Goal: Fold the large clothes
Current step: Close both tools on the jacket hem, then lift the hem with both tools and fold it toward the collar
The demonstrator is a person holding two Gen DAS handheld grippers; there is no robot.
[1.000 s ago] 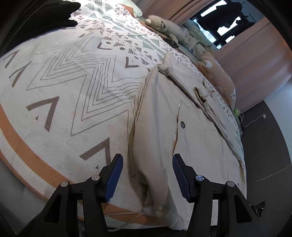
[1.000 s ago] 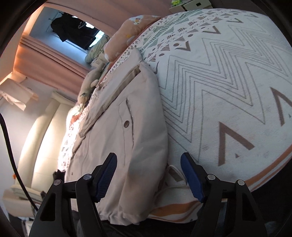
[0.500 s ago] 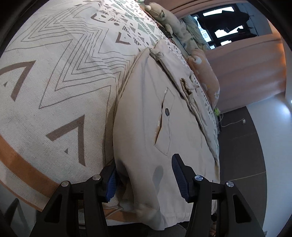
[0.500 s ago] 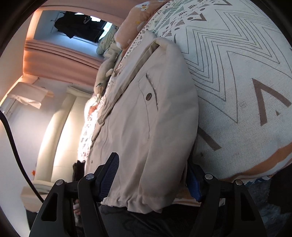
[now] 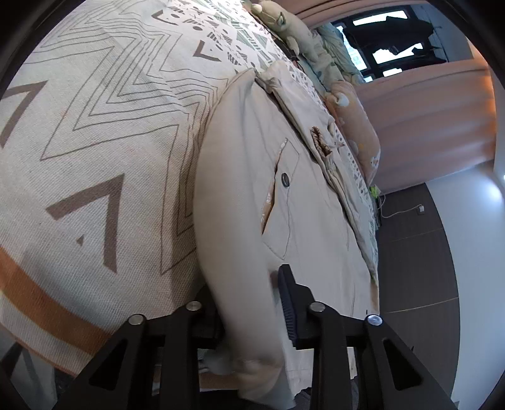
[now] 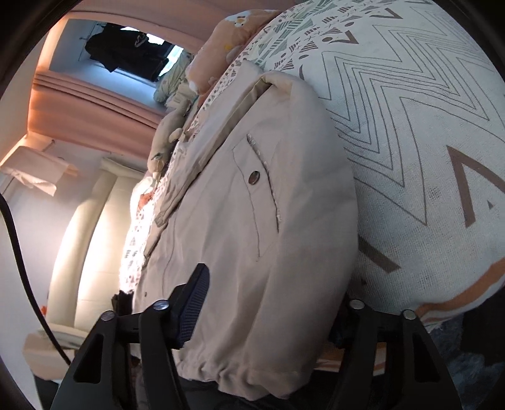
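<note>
A beige padded jacket (image 5: 246,189) lies along the bed with its hem toward me; a snap-button pocket (image 5: 285,179) faces up. My left gripper (image 5: 249,284) straddles the jacket's left folded edge near the hem. Its jaws are closing, one blue pad (image 5: 285,293) dents the fabric, and the other finger is hidden under the fold. In the right wrist view the same jacket (image 6: 284,205) fills the middle. My right gripper (image 6: 274,284) is closing around its right edge, one pad (image 6: 195,299) pressing on the cloth, the other finger hidden behind it.
The jacket rests on a patterned zigzag bedspread (image 5: 94,126) with an orange border, also seen on the right (image 6: 410,126). Stuffed toys (image 5: 284,19) and a pink pillow (image 5: 356,120) line the far side. Pink curtains (image 5: 426,110) and dark floor (image 5: 410,252) lie beyond.
Both grippers moved forward over the jacket's hem corners. Their jaws, wide apart before, have narrowed onto the folded edges, and one finger of each has slipped under the fabric.
</note>
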